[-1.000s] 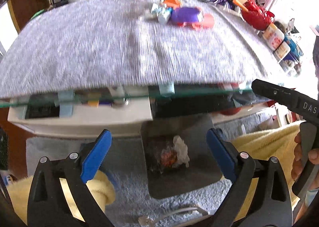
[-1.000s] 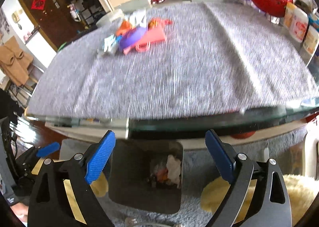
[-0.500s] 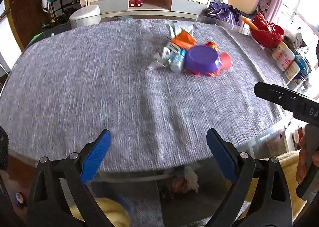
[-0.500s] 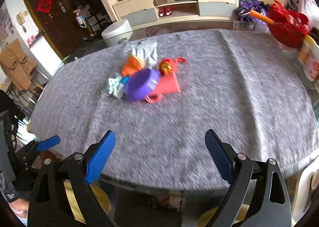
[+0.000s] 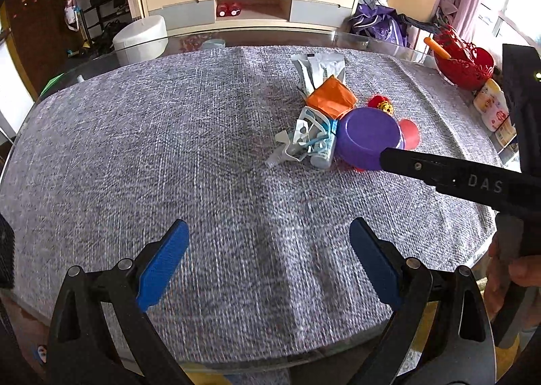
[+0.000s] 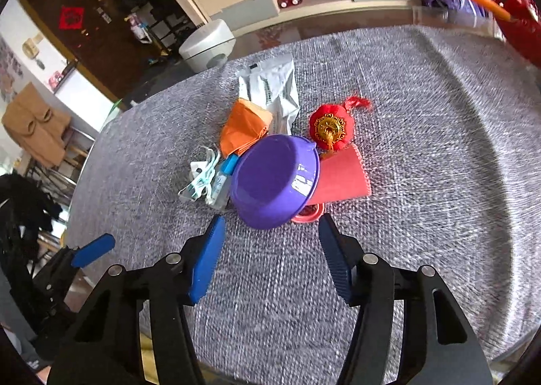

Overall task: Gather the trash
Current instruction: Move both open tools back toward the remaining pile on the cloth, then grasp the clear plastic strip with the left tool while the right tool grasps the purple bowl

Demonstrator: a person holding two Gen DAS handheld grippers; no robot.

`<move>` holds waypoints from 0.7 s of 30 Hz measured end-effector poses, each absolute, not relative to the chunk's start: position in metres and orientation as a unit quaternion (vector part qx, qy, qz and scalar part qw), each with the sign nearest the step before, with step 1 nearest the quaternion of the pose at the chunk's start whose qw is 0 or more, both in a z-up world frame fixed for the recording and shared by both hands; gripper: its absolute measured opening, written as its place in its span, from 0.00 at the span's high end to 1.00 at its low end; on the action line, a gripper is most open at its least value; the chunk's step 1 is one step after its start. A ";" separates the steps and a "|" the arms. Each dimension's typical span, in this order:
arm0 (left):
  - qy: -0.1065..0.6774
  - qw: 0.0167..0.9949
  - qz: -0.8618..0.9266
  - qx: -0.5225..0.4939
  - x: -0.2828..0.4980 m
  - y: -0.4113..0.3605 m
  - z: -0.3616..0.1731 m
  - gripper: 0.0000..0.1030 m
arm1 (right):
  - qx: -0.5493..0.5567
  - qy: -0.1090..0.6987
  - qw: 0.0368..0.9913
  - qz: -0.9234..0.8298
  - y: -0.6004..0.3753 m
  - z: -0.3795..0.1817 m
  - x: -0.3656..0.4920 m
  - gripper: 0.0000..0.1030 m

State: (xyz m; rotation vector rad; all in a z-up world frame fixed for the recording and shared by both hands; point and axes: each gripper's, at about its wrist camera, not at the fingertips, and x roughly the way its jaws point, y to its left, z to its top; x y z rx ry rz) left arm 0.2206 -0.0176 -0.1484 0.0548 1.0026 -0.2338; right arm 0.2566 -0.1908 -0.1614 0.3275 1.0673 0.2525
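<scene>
A heap of items lies on the grey table cloth (image 5: 169, 148): a purple bowl (image 6: 275, 182) tipped on its side, an orange wrapper (image 6: 245, 129), a silver foil pouch (image 6: 270, 90), a crumpled white-and-teal mask with a small bottle (image 6: 208, 180), a red ornament (image 6: 331, 128) and a pink card (image 6: 341, 178). My right gripper (image 6: 270, 236) is open and empty, just short of the bowl. My left gripper (image 5: 267, 256) is open and empty over bare cloth, well short of the heap (image 5: 338, 128). The right gripper's arm (image 5: 456, 178) crosses the left wrist view.
A red basket (image 5: 460, 63) and white bottles (image 5: 493, 107) stand at the table's right edge. A cabinet (image 5: 250, 2) and a white round stool (image 5: 140, 40) stand beyond the table. The near glass edge (image 5: 270, 364) lies below my left gripper.
Both grippers rose from the bin below the table to above the cloth. The right gripper moved forward to the heap and narrowed its opening. The bin is out of view.
</scene>
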 end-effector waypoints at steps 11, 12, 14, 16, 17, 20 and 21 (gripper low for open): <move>0.486 0.865 -0.127 0.010 0.257 -0.019 -0.159 0.19 | 0.153 0.499 0.844 0.125 -0.182 -0.159 0.275 0.63; 0.487 0.863 -0.130 0.007 0.261 -0.019 -0.160 0.20 | 0.153 0.498 0.845 0.125 -0.182 -0.159 0.276 0.64; 0.489 0.862 -0.136 0.000 0.269 -0.020 -0.162 0.24 | 0.153 0.495 0.846 0.124 -0.182 -0.158 0.281 0.66; 0.489 0.861 -0.141 -0.002 0.277 -0.022 -0.163 0.29 | 0.153 0.492 0.848 0.125 -0.182 -0.157 0.285 0.69; 0.489 0.860 -0.143 -0.001 0.281 -0.023 -0.164 0.32 | 0.153 0.493 0.847 0.126 -0.185 -0.157 0.286 0.69; 0.493 0.856 -0.154 0.000 0.293 -0.028 -0.168 0.42 | 0.153 0.491 0.848 0.127 -0.185 -0.158 0.291 0.70; 0.495 0.854 -0.158 -0.004 0.298 -0.029 -0.170 0.44 | 0.153 0.490 0.848 0.127 -0.185 -0.158 0.293 0.71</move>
